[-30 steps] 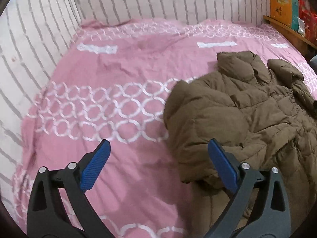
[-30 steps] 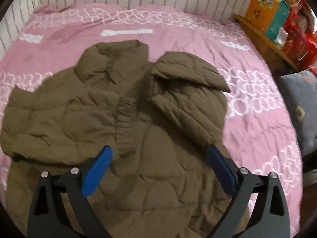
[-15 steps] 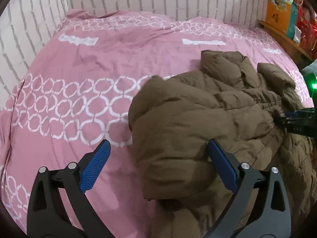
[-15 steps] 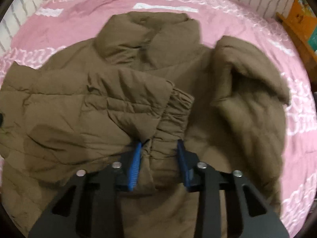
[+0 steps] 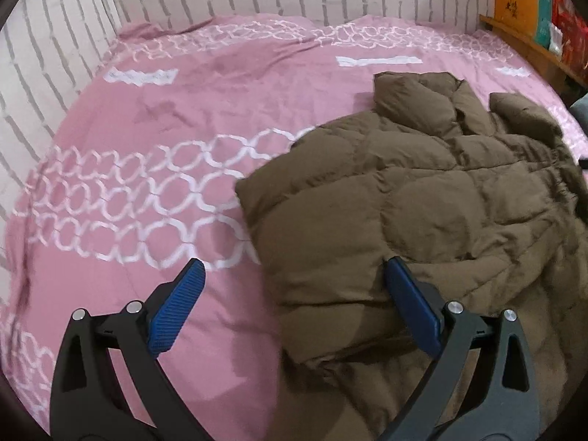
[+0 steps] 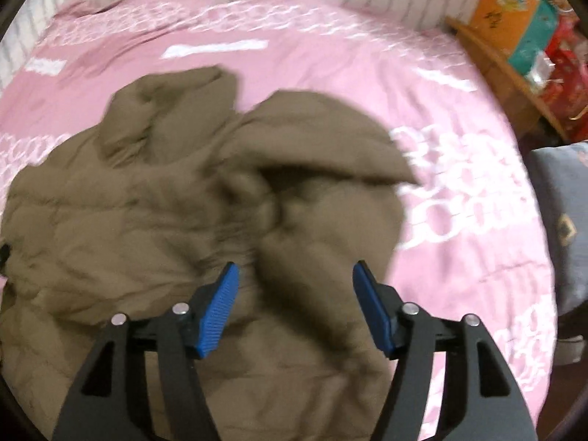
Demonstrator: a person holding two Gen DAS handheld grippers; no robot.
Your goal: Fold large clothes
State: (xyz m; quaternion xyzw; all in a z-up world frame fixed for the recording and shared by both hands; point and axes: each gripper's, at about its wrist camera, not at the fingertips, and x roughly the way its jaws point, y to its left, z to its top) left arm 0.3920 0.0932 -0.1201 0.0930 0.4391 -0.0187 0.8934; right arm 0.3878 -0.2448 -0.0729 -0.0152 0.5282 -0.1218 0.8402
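The olive-brown puffer jacket [image 5: 422,202] lies spread on the pink bedspread [image 5: 183,128], ahead of and to the right of the left gripper [image 5: 294,305] and directly ahead of the right gripper [image 6: 294,308], filling most of that view. One sleeve [image 5: 316,242] lies folded across the body, its near edge between the left gripper's blue pads [image 5: 411,308]; the other sleeve [image 6: 323,154] bulges up ahead of the right gripper. Both grippers are released, jaws spread wide with nothing between them.

The step in hand looks like bringing in the second sleeve. It would go best by pinching the cuff rather than the puffy middle, laying it flat across the chest, then pressing air out so the padding does not spring back.

Past the bed's far right corner a wooden shelf [image 6: 496,66] carries colourful boxes [image 6: 514,25]; their contents cannot be seen.
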